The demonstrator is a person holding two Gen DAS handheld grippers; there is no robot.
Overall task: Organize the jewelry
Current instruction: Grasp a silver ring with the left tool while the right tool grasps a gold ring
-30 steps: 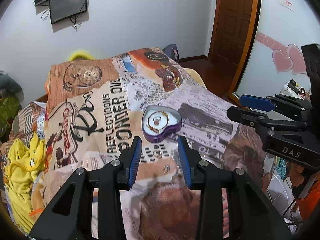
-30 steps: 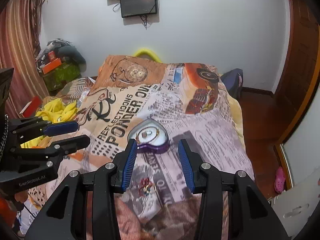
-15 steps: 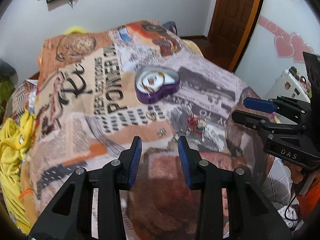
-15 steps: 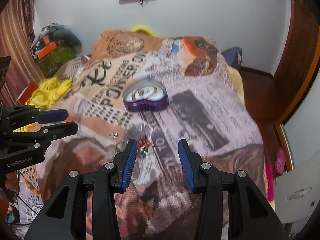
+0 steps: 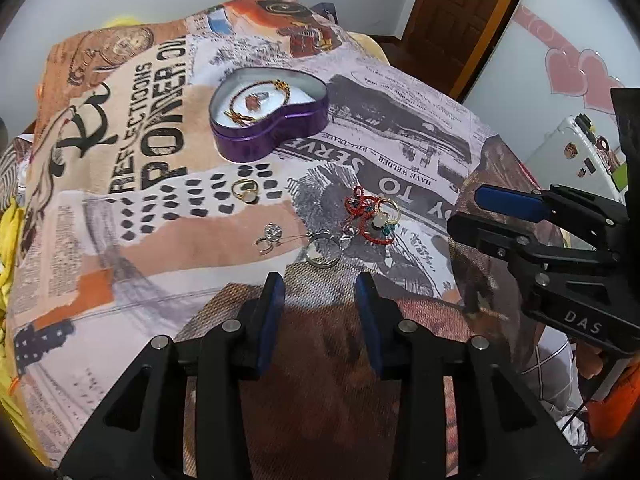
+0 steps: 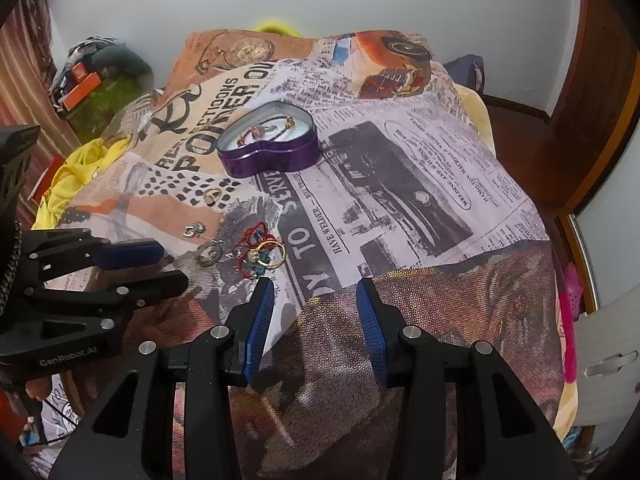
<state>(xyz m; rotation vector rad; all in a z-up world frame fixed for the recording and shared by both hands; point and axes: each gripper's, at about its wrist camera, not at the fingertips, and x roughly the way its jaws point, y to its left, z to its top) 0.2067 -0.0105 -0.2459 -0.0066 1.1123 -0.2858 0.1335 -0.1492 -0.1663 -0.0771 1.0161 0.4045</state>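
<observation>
Left gripper (image 5: 320, 280): jaws part open, nothing between the blue pads, hanging over the near end of the bedspread (image 5: 400, 128).
Right gripper (image 6: 316, 288): same story, part open and empty (its blue pads show from the side in the left view, at the right edge).
Left view only: pink heart stickers (image 5: 576, 72) on the right wall, a white case (image 5: 568, 148) below them, a brown door (image 5: 460, 12).
Right view only: a striped curtain (image 6: 24, 60) at far left, a green pile with an orange box (image 6: 80, 80), a screen's lower edge high on the far wall.
Tin: one purple heart-shaped tin (image 5: 272, 120), lid off, mid-bed, holding a gold chain (image 5: 256, 104) and a small red-stone piece.
Loose pieces, counted: five, all on the cloth between tin and grippers — a gold ring (image 5: 245, 191) nearest the tin, a silver earring (image 5: 270, 236), a silver hoop (image 5: 322, 252), a red beaded tangle (image 5: 366, 216) with a gold ring (image 5: 386, 212) lying on it.
Nearest to left gripper: the silver hoop, just beyond the fingertips, not touching.
Surface: a newsprint-and-car patterned bedspread, yellow cloth (image 6: 76, 172) bunched at its left side.
Room: white walls, dark wood floor.
</observation>
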